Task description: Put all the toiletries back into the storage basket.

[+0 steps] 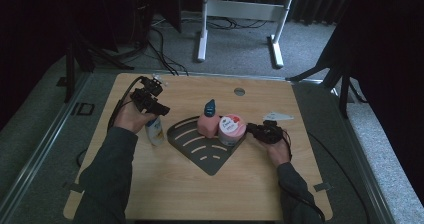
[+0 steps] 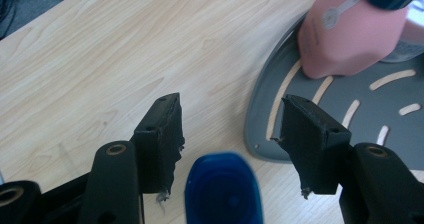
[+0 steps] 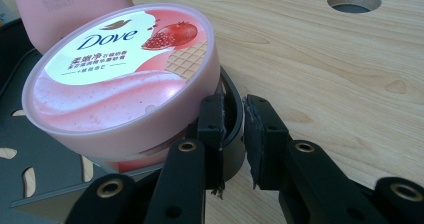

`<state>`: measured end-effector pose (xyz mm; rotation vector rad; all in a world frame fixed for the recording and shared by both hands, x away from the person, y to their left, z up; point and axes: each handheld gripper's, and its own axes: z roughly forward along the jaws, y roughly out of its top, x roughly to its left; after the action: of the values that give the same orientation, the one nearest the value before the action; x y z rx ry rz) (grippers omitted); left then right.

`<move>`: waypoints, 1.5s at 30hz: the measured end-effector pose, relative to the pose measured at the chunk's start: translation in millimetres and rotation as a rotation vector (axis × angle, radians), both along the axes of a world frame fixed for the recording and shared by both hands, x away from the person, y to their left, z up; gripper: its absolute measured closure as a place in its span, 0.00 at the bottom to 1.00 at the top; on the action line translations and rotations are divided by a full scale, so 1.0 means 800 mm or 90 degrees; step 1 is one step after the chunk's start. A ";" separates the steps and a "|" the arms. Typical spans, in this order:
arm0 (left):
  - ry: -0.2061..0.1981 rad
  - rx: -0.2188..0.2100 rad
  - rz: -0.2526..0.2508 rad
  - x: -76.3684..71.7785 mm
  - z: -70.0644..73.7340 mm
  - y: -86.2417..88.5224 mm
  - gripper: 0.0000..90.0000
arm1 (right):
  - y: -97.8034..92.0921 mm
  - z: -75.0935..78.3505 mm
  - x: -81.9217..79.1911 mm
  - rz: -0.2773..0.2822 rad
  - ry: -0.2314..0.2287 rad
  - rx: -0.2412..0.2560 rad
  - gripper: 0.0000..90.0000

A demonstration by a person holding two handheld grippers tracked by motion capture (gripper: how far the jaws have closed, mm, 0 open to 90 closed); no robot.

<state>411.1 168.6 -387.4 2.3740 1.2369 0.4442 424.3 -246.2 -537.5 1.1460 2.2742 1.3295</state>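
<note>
L gripper (image 2: 230, 129) jaws wide open over blue-capped bottle (image 2: 223, 189), left of tray (image 1: 200, 156). R gripper (image 3: 232, 129) nearly shut, prob pinching tray rim by Dove tub (image 3: 120, 79).

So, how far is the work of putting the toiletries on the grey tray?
Done: pink bottle and Dove tub stand on the grey tray. In hand: open left gripper around the white bottle; right gripper pinches the tray's rim. Left: moving that bottle onto the tray.

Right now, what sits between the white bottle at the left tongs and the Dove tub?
In the high view, the pink bottle stands on the grey tray, between the white bottle and the Dove tub.
</note>
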 end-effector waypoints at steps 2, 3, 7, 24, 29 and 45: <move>0.002 0.002 0.005 -0.001 -0.001 0.002 0.48 | 0.000 0.000 0.000 0.000 0.000 0.000 0.87; 0.004 0.004 0.008 -0.002 -0.001 0.004 0.48 | 0.000 0.000 0.000 0.000 0.000 0.000 0.87; 0.013 0.002 0.011 -0.004 -0.003 0.009 0.50 | 0.000 0.000 0.000 0.000 0.000 0.000 0.87; 0.061 0.012 0.016 -0.005 -0.017 0.010 0.53 | 0.000 0.000 0.000 0.000 0.000 -0.002 0.87; 0.071 0.009 0.018 -0.004 -0.024 0.011 0.54 | 0.000 0.000 0.000 0.000 0.000 -0.002 0.87; 0.095 0.023 0.020 -0.003 -0.042 0.010 0.56 | 0.000 0.001 0.001 0.002 0.000 -0.004 0.87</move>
<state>408.8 176.8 -421.0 2.4591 1.3439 0.3067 424.9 -246.1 -537.0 1.1414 2.2798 1.3227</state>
